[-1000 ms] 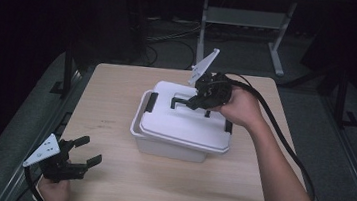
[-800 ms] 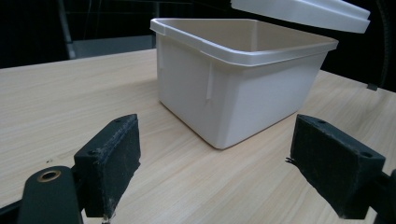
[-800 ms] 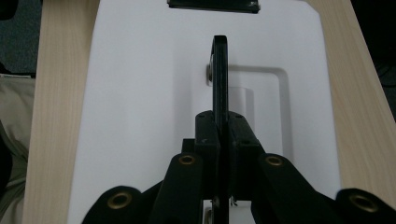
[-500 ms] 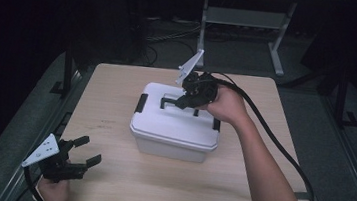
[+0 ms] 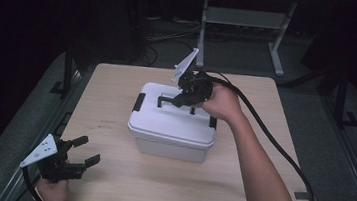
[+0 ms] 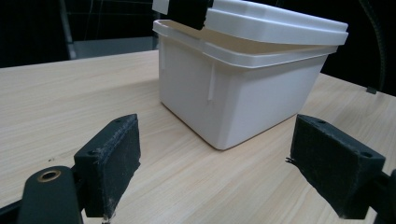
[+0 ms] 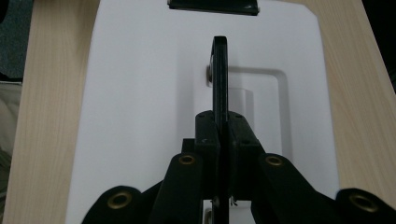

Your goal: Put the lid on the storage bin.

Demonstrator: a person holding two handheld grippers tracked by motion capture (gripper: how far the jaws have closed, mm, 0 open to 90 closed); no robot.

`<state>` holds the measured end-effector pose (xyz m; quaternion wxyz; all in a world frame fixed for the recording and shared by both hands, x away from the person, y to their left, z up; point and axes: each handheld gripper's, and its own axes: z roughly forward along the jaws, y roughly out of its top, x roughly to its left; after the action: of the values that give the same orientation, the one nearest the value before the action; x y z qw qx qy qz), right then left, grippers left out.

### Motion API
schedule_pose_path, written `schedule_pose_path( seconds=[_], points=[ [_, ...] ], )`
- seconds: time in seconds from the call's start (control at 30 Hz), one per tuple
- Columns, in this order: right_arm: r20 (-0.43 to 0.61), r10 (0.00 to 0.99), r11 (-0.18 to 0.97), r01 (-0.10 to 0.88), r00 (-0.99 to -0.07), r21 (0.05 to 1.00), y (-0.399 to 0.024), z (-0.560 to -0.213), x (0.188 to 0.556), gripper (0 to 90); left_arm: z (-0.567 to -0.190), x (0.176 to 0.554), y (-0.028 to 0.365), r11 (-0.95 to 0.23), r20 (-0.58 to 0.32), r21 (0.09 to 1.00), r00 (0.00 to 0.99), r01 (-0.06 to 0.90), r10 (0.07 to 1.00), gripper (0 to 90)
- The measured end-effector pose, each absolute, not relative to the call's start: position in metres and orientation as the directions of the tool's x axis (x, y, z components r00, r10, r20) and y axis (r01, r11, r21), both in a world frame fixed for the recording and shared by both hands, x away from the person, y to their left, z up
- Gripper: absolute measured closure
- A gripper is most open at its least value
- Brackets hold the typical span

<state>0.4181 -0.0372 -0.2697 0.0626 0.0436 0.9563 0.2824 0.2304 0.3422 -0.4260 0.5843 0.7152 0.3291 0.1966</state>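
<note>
In the lower left of the high view, the left gripper (image 5: 81, 159) rests on the table (image 5: 114, 114) with its jaws apart and nothing between them. At the centre sits one white box (image 5: 170, 140); its lid (image 5: 177, 120) lies on top, slightly askew, with a gap showing in the left gripper view. The right gripper (image 5: 180, 101) is clamped on the lid's black handle (image 7: 220, 70). The lid seems set on but not pressed home; its two black side latches (image 5: 138, 101) still look undone.
</note>
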Motion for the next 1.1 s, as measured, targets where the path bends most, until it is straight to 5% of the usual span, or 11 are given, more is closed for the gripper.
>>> schedule_pose_path(
  seconds=[1.1],
  points=[
    [-0.06,0.112,0.835,0.061,-0.992,0.547,-0.034,-0.288,0.425,84.1,-0.426,0.23,0.345,-0.096,-0.107,0.965,0.7,0.245,0.706,15.7]
  ],
)
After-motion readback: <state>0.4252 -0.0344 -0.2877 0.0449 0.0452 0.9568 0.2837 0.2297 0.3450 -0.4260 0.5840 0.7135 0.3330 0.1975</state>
